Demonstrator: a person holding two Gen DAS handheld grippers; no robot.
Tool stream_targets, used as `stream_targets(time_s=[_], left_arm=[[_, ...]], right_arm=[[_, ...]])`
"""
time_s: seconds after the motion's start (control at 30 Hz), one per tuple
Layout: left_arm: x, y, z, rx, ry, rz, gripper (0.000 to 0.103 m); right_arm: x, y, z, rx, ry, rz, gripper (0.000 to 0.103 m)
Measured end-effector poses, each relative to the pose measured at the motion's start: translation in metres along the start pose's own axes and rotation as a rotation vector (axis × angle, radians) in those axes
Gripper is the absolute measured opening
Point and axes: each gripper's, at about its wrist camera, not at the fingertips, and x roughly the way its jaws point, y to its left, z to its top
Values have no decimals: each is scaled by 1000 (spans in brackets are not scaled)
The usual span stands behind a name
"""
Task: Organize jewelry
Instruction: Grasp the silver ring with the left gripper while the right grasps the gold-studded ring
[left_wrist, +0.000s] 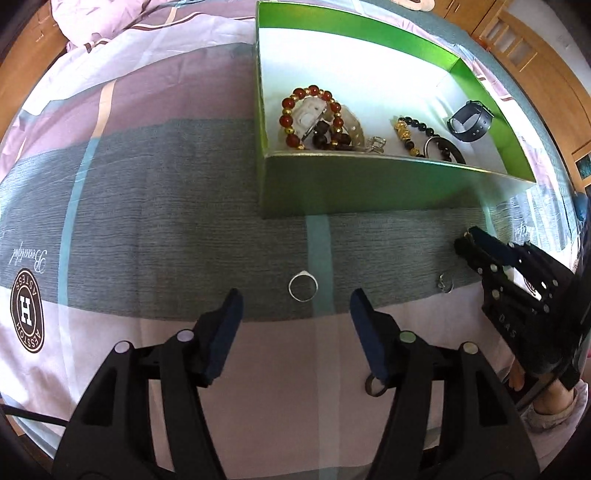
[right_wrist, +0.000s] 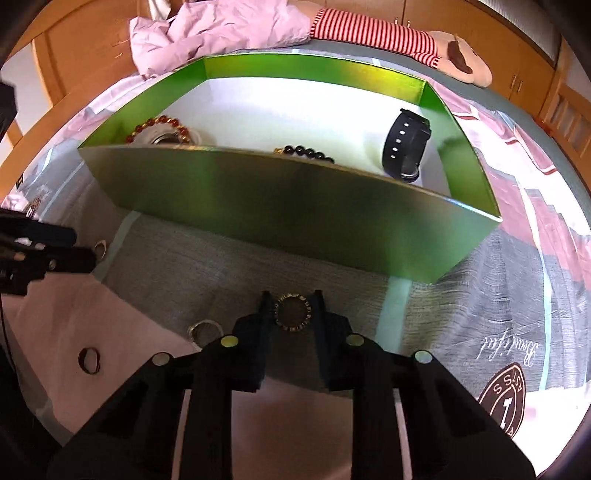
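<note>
A green box (left_wrist: 332, 184) sits on the bed and holds red-and-gold bead bracelets (left_wrist: 310, 118), a black bead bracelet (left_wrist: 417, 129) and a black watch (left_wrist: 471, 120). My left gripper (left_wrist: 295, 306) is open, its fingertips on either side of a silver ring (left_wrist: 303, 287) lying on the grey sheet. My right gripper (right_wrist: 291, 306) is shut on a dark studded ring (right_wrist: 292, 313), just in front of the box wall (right_wrist: 295, 214). It also shows in the left wrist view (left_wrist: 476, 243). Another silver ring (left_wrist: 445, 282) and a dark ring (left_wrist: 373, 387) lie on the sheet.
The bedsheet (left_wrist: 147, 203) has grey, pink and teal patches. A crumpled pink duvet (right_wrist: 221, 29) and a striped plush toy (right_wrist: 406, 37) lie behind the box. Wooden furniture (left_wrist: 546, 55) surrounds the bed. A silver ring (right_wrist: 203, 332) and a dark ring (right_wrist: 89, 361) lie left of my right gripper.
</note>
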Motion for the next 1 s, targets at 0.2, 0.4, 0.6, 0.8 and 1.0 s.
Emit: stream_targets(time_s=[0.2, 0.4, 0.6, 0.8, 1.0], left_arm=[[8, 5, 4, -25, 20, 18, 49], [13, -1, 6, -11, 11, 39, 53], [17, -6, 13, -8, -24, 79, 31], [15, -3, 17, -14, -26, 82, 23], [19, -13, 21, 8, -30, 100, 31]], right_arm=[[-7, 2, -12, 20, 8, 28, 23], [-12, 5, -20, 26, 19, 30, 23], [-14, 9, -23, 7, 14, 7, 23], [-14, 11, -25, 7, 10, 0, 23], [-15, 13, -25, 17, 7, -11, 26]])
